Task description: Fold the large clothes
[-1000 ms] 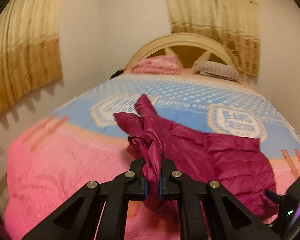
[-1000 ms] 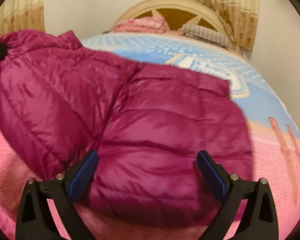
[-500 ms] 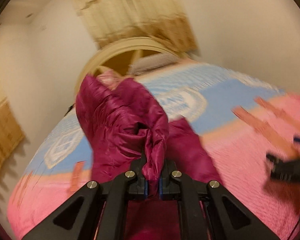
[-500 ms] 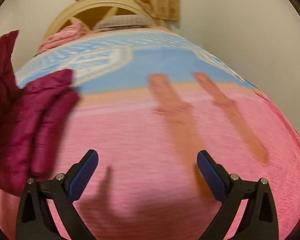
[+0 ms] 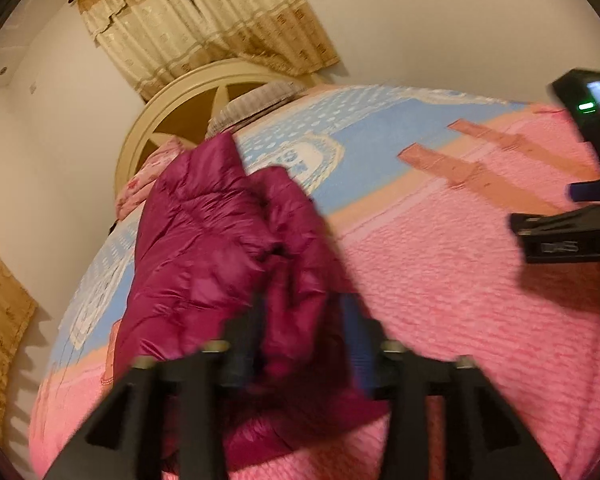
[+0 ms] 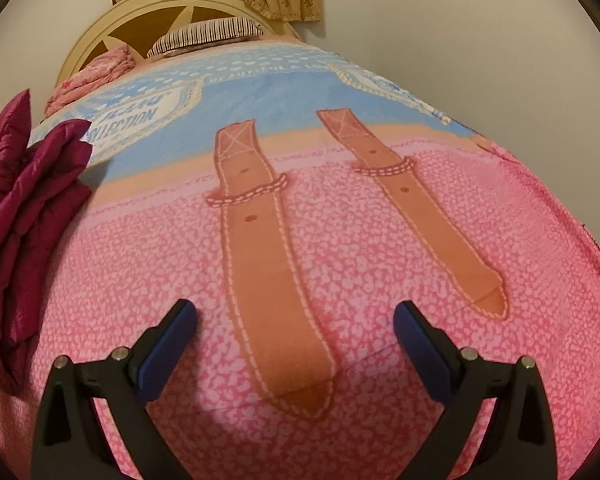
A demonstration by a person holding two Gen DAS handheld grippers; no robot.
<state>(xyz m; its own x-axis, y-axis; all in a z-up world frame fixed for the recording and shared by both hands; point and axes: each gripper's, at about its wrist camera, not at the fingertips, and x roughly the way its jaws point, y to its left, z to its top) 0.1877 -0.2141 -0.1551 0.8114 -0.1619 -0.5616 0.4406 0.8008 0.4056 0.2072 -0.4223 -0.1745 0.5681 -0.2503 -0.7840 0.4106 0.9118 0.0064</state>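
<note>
Left gripper (image 5: 300, 320): blurred, jaws apparently parted, the maroon jacket (image 5: 204, 248) between them, bunched on the bed (image 5: 440, 280). Right gripper (image 6: 296, 340): jaws wide, empty. Risk: slippery padded layers slide loose, spoiling the fold.

Magenta quilted puffer jacket (image 5: 208, 248), shiny, stitched in puffy channels. Bunched and doubled over itself, rising through the left-centre of the left wrist frame, lower edge blurred at the bottom centre. Heaped on the pink bedspread (image 5: 440, 280), upper end reaching over its blue part. In the right wrist frame, seen at the far left edge (image 6: 24, 216) as stacked, creased folds.
</note>
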